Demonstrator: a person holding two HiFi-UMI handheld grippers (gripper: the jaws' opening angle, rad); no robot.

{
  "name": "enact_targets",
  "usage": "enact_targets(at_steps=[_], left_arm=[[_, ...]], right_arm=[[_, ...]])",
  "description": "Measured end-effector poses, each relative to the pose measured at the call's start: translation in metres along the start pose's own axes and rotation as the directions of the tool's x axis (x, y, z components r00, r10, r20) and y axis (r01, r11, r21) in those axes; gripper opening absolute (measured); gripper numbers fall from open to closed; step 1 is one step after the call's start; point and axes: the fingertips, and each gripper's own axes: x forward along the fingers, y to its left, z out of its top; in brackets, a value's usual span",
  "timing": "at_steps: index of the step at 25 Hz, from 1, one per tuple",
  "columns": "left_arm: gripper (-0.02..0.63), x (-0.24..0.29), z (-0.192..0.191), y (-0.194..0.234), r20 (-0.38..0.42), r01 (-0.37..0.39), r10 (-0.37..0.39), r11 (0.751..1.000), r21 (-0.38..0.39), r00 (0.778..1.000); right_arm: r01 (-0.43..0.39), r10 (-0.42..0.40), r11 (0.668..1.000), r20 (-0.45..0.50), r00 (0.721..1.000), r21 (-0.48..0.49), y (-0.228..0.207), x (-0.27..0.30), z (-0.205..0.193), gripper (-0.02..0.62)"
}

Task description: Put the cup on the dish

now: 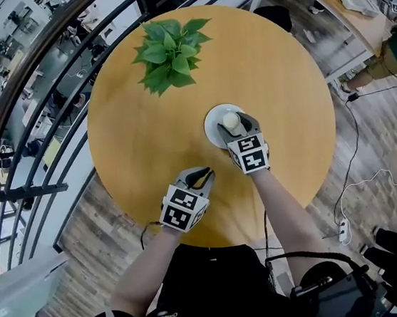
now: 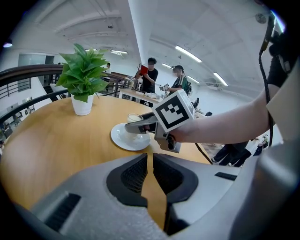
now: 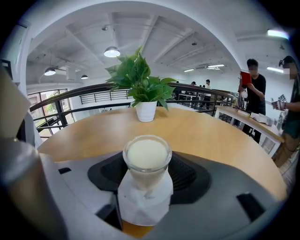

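– Cup (image 3: 146, 159): where is it, and how much of it shows?

– It's a small clear glass full of creamy white liquid, over the middle of the white dish (image 1: 212, 125). The right claw (image 1: 237, 122) is clenched on it, one dark pad against each side. From the head view only the pale top shows; the jaws and the marker cube (image 1: 249, 153) cover the rest.

– Does its foot rest on the dish?

– I can't tell. In the left gripper view it sits low on the dish, but a grey jaw crosses in front of it. In the right gripper view a creased white patch fills the gap under the glass. It could be the dish or paper, I can't say which.

– And the other claw?

– The left claw (image 2: 151, 161) is well apart from the dish, nearer the person's edge of the table (image 1: 144, 125). Its jaws are drawn together to a thin slit with nothing in it, and only wood shows through.

– What else is on the table?

– A leafy plant (image 1: 169, 56) stands at the far side, well apart from the dish. From above its leaves hide the white pot (image 2: 82, 105).

– And beyond the table?

– A dark railing (image 1: 32, 88) curves past the table. In the left gripper view two people (image 2: 149, 75) stand at a far desk, one holding something red that is too small to make out.
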Motion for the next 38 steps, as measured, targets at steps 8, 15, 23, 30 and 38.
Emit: enact_targets(at_steps=[8,15,23,30,38], left_arm=[[0.037,0.000,-0.002,-0.005,-0.002,0.008,-0.008,1.000,-0.002,1.000],[0.038,0.001,-0.005,-0.009,-0.006,0.015,-0.015,1.000,0.002,1.000],[0.038,-0.002,-0.003,-0.015,-0.003,0.025,-0.025,1.000,0.009,1.000],[0.038,-0.004,0.002,-0.017,0.007,0.025,-0.026,0.999,0.020,1.000],[0.038,-0.015,0.024,-0.025,0.057,0.015,-0.017,0.999,0.043,0.998]], right_arm=[[0.003,-0.004,1.000,0.037,0.999,0.031,-0.001,-0.002,0.007,0.305],[-0.022,0.020,0.999,0.055,0.998,0.045,0.006,-0.007,0.005,0.319],[0.007,-0.009,0.999,0.054,0.998,0.051,0.001,-0.015,0.006,0.318],[0.006,-0.011,0.997,0.070,0.997,0.082,0.000,-0.027,0.006,0.318],[-0.017,0.005,0.997,0.139,0.990,0.081,0.007,-0.063,0.027,0.284]])
